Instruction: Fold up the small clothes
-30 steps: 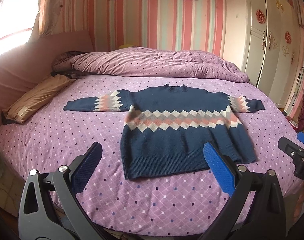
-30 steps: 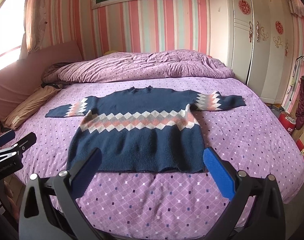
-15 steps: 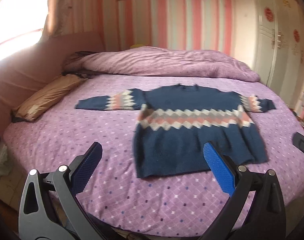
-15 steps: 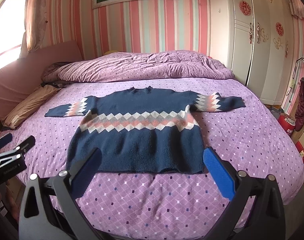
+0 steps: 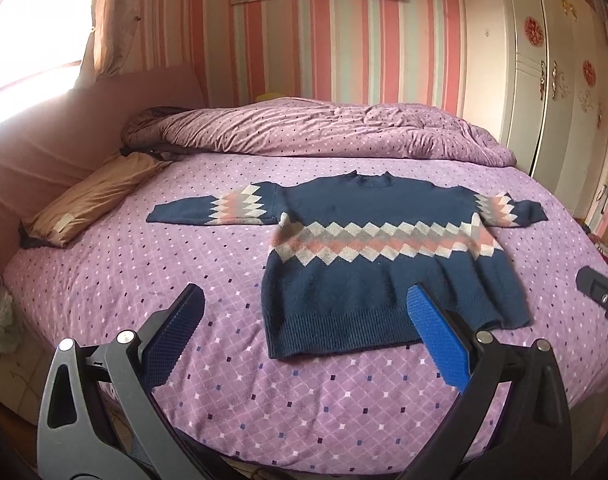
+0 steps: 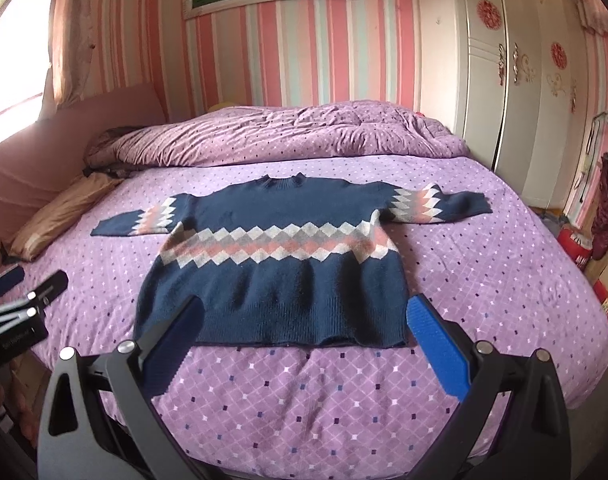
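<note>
Navy sweater (image 5: 383, 264) lies flat on the bed (image 5: 144, 280), face up, sleeves out sideways, hem toward the grippers, collar away. Left gripper (image 5: 304, 320) jaws apart, empty, above the hem's left corner. Right gripper (image 6: 304, 320) jaws apart, empty, centred on the hem (nothing folded yet). Long axis sleeve-to-sleeve runs across both views; each gripper is nearer its own-side sleeve.

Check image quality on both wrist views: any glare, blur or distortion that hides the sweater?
Left wrist view: window blown out white at upper left, sweater slightly soft, probably motion blur, fully readable. Right wrist view: sharper sweater, milder glare at the left edge. Both: strong fisheye bending of the wardrobe, dark corner vignetting, open claws across the bottom.
</note>
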`<act>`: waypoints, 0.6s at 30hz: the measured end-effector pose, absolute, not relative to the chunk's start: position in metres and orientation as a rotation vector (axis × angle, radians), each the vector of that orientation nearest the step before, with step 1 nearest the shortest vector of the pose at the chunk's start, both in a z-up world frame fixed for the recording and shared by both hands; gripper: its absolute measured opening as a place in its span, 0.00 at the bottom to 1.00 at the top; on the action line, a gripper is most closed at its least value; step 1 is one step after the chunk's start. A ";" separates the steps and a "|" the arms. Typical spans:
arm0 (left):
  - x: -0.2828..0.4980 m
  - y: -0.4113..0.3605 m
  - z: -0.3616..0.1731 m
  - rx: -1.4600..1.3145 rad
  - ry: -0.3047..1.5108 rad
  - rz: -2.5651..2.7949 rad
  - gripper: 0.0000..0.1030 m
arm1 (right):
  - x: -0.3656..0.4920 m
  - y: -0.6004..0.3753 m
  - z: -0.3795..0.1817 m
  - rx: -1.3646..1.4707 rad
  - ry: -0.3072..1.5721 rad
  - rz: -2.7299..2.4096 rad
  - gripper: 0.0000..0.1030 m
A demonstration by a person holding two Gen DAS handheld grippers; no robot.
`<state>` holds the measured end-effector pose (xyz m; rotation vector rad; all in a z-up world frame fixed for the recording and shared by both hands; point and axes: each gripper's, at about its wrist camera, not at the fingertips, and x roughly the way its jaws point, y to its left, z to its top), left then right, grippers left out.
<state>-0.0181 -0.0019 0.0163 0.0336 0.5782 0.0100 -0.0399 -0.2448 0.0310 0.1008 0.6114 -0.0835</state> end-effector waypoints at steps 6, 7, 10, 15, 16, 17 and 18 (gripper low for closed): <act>-0.019 -0.005 0.011 0.043 0.597 -0.002 0.97 | -0.039 -0.245 0.028 0.098 0.632 -0.089 0.99; -0.019 -0.005 0.011 0.037 0.598 -0.002 0.97 | -0.039 -0.245 0.028 0.100 0.630 -0.091 0.99; -0.019 -0.004 0.010 0.033 0.598 0.002 0.97 | -0.041 -0.247 0.031 0.120 0.615 -0.082 0.99; -0.019 -0.003 0.011 0.035 0.601 0.011 0.97 | -0.041 -0.249 0.032 0.132 0.618 -0.083 0.99; -0.020 -0.002 0.012 0.034 0.599 0.013 0.97 | -0.041 -0.250 0.032 0.131 0.619 -0.083 0.99; -0.020 -0.002 0.012 0.035 0.596 0.016 0.97 | -0.041 -0.249 0.032 0.128 0.621 -0.085 0.99; -0.020 -0.001 0.012 0.034 0.596 0.016 0.97 | -0.040 -0.248 0.031 0.119 0.622 -0.090 0.99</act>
